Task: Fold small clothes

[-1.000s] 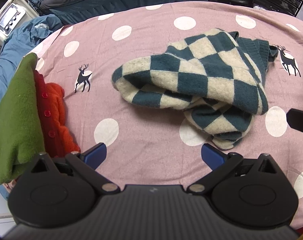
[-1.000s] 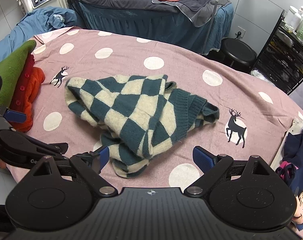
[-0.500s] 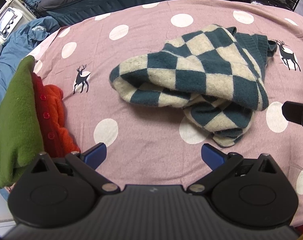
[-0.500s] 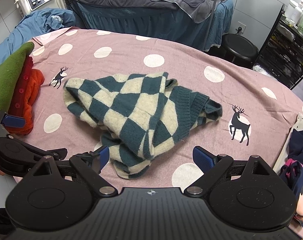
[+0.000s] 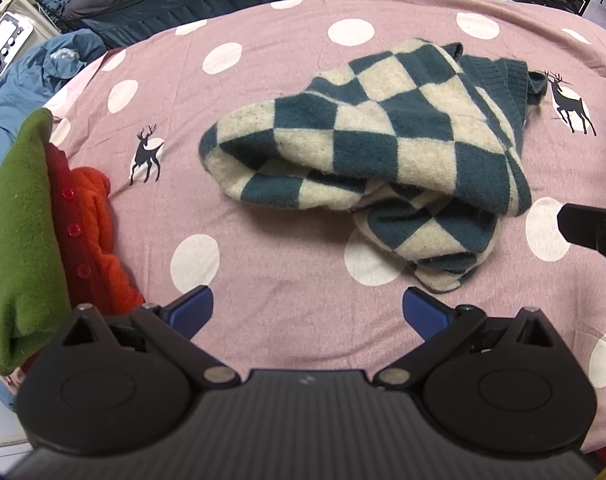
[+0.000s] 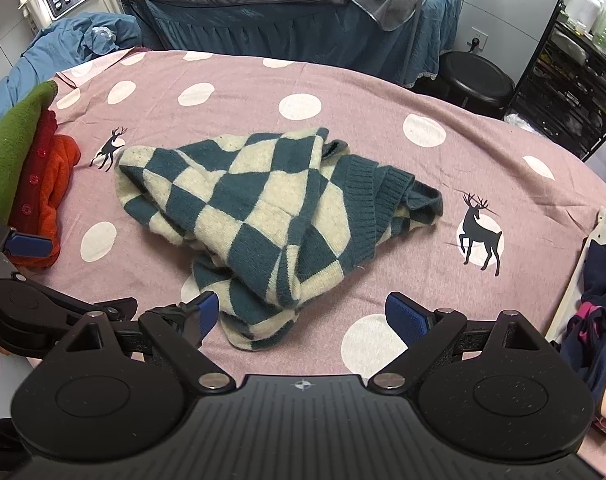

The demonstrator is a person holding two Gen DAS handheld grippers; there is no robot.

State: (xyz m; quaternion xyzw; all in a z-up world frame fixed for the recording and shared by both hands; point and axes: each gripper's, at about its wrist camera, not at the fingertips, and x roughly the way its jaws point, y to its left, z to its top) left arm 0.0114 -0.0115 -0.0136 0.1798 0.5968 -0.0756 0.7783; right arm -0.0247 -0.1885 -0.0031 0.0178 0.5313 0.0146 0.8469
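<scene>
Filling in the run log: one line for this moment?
left gripper open, empty | right gripper open, empty | checkered sweater crumpled, unfolded on bedspread | folded pile at left

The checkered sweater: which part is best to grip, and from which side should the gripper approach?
Probably the loose flap of the checkered sweater nearest the right gripper, approached low from the near side. That corner lies thin and flat on the polka-dot sheet, free of the bunched middle.
</scene>
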